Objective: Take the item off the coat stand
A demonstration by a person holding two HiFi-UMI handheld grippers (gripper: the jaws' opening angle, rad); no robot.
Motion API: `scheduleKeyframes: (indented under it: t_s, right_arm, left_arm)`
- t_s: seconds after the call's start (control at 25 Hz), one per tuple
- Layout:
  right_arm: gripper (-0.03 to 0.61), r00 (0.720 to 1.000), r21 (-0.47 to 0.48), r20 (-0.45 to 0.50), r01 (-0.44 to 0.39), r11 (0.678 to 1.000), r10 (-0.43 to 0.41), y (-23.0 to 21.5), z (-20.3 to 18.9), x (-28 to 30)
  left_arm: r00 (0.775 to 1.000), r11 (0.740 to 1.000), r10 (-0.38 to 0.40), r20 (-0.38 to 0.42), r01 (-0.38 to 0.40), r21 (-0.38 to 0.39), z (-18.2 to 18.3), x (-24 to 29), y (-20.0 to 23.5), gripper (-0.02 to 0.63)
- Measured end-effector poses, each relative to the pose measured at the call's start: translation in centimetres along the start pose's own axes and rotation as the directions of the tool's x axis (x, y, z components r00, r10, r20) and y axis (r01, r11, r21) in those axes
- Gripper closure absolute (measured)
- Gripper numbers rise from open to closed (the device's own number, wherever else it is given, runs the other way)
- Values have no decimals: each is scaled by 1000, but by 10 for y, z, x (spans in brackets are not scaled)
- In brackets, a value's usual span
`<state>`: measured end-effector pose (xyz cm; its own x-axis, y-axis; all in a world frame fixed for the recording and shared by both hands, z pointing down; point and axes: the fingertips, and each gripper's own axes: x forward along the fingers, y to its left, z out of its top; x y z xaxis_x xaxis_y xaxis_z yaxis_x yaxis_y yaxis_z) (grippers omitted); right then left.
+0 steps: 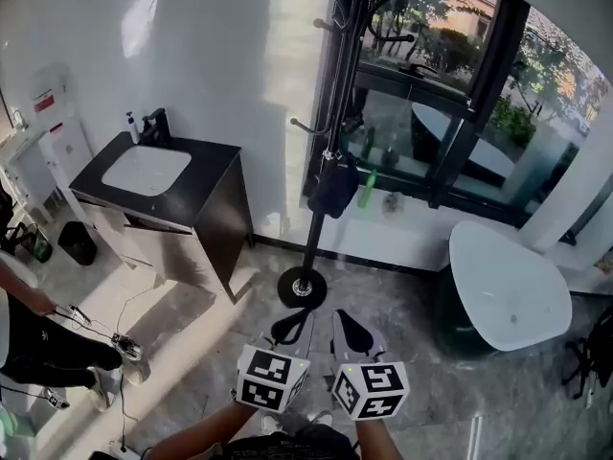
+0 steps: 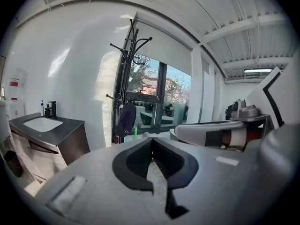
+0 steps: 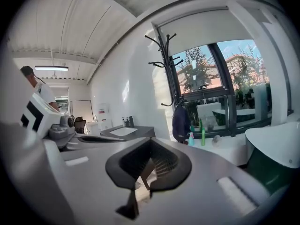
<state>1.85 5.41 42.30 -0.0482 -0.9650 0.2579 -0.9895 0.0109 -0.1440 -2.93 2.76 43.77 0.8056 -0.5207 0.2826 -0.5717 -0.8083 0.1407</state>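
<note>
A black coat stand (image 1: 318, 151) rises from its round base (image 1: 302, 287) in front of the window. A dark navy item (image 1: 334, 186) hangs from a low hook on it. Both grippers are low in the head view, well short of the stand and side by side: my left gripper (image 1: 299, 320) and my right gripper (image 1: 343, 322), each shut with nothing held. In the left gripper view the hanging item (image 2: 126, 118) lies far beyond the shut left gripper (image 2: 151, 143). The right gripper view has the item (image 3: 180, 123) on the stand (image 3: 168, 74), beyond the shut right gripper (image 3: 150, 144).
A dark vanity with a white sink (image 1: 146, 171) stands left of the coat stand. A white tub (image 1: 508, 286) sits at the right by the window. A green bottle (image 1: 369, 188) is on the sill. A person (image 1: 29, 324) and cables are at the far left.
</note>
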Motion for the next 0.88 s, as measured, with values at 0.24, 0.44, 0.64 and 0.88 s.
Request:
scheduleKeyframes:
  t_s: [0.24, 0.44, 0.64, 0.88]
  right_arm:
    - [573, 1000, -11, 0, 19, 1000, -19, 1, 2, 17]
    - [573, 1000, -34, -1, 25, 999, -25, -2, 7, 37]
    - [573, 1000, -49, 0, 26, 998, -26, -18, 12, 60]
    - [574, 999, -68, -7, 31, 997, -31, -48, 19, 91]
  left_arm:
    - [1000, 1000, -6, 1, 6, -1, -1, 5, 16, 609]
    - [1000, 1000, -2, 9, 2, -2, 5, 17, 34, 608]
    - [1000, 1000, -1, 14, 1, 4, 13, 42, 42, 609]
    - [1000, 1000, 8, 15, -8, 0, 23, 81, 52, 608]
